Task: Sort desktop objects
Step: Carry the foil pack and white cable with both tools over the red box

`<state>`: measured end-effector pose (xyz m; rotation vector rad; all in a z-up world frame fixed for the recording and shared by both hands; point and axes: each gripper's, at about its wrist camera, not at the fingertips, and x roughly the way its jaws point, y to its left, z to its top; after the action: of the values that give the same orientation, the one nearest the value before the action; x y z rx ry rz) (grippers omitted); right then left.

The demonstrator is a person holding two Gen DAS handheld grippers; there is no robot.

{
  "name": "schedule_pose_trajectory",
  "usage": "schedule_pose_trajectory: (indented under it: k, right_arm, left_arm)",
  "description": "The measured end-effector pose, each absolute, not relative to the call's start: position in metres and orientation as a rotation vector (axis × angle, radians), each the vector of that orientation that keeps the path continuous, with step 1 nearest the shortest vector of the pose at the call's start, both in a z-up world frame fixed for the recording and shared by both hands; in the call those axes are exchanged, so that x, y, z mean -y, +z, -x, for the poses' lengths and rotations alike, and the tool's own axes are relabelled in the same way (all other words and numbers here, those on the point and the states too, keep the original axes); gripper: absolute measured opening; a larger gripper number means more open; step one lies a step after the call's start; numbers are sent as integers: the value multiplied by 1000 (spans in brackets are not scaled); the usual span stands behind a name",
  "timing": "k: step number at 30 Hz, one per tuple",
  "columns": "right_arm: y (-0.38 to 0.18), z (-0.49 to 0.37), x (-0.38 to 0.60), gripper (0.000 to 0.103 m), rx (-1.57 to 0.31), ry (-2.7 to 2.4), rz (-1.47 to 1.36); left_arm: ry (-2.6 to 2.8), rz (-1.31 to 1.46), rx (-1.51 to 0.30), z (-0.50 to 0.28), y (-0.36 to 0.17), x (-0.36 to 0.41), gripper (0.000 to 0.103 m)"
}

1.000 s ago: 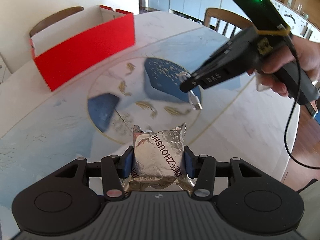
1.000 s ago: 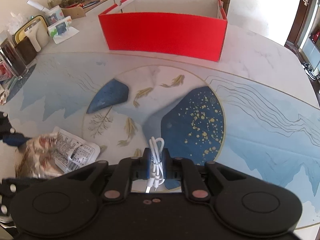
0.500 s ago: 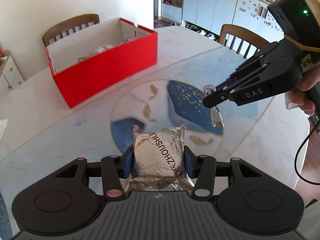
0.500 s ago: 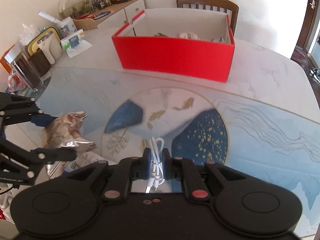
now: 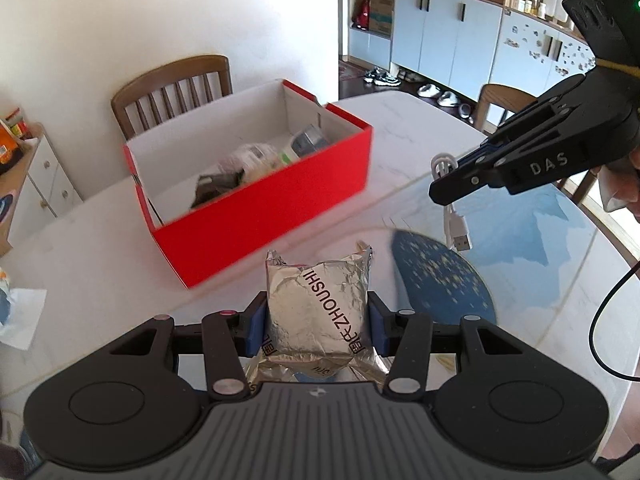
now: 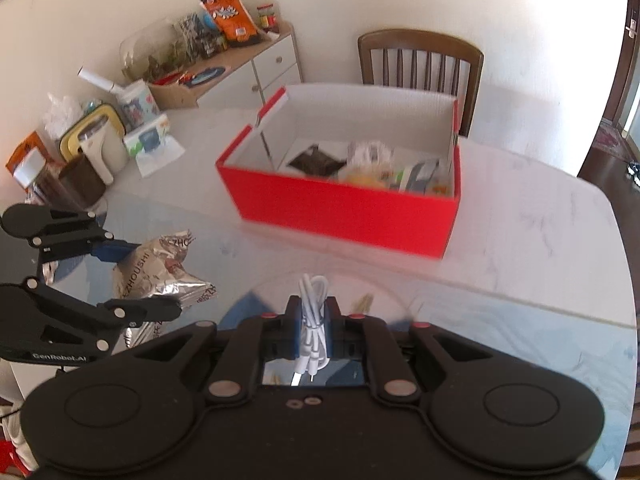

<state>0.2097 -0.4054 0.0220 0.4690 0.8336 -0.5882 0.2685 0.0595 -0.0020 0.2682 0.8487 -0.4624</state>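
Left wrist view: the left gripper (image 5: 317, 316) has its jaws clamped on a crinkled foil packet (image 5: 318, 308), which stands with its long axis pointing forward out of the jaws, straight toward the near long wall of the red box (image 5: 272, 204). That box, open at the top and already holding several items, is the landmark for both loads: it lies ahead and slightly left of the packet, with bare table (image 5: 100, 248) between them. The right gripper (image 5: 452, 188) hangs in the air to the right of the box's near corner, its jaws squeezed on a coiled white cable (image 5: 456, 220) whose USB plug dangles below them. In the right wrist view the cable (image 6: 314, 316) sits upright between the closed jaws and the box (image 6: 344, 212) lies dead ahead. Both hands look about equally near the box; my reading is that each must rise above the near wall before letting go.
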Motion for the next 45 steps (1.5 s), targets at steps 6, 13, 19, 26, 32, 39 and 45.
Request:
schedule_pose_trajectory:
  k: [6, 13, 19, 26, 32, 39, 45]
  right_arm:
    - [31, -224, 427, 10, -842, -585, -446]
    - [45, -239, 449, 10, -837, -583, -414]
    - [53, -252, 470, 10, -819, -589, -392]
    - [53, -269, 494, 10, -812, -593, -379]
    - [45, -282, 515, 10, -813, -600, -371]
    - [30, -293, 536, 10, -839, -621, -380]
    - [15, -300, 549, 10, -862, -623, -388]
  left_arm:
    - [-436, -258, -856, -302, 8, -61, 49]
    - [-408, -246, -855, -341, 20, -65, 48]
    - [-379, -261, -844, -377, 26, -65, 49]
    - [-364, -268, -833, -413, 32, -64, 49]
    - [-356, -256, -840, -444, 27, -62, 49]
    - [-330, -293, -846, -480, 10, -54, 49]
    - [-297, -292, -874, -506, -8, -52, 49]
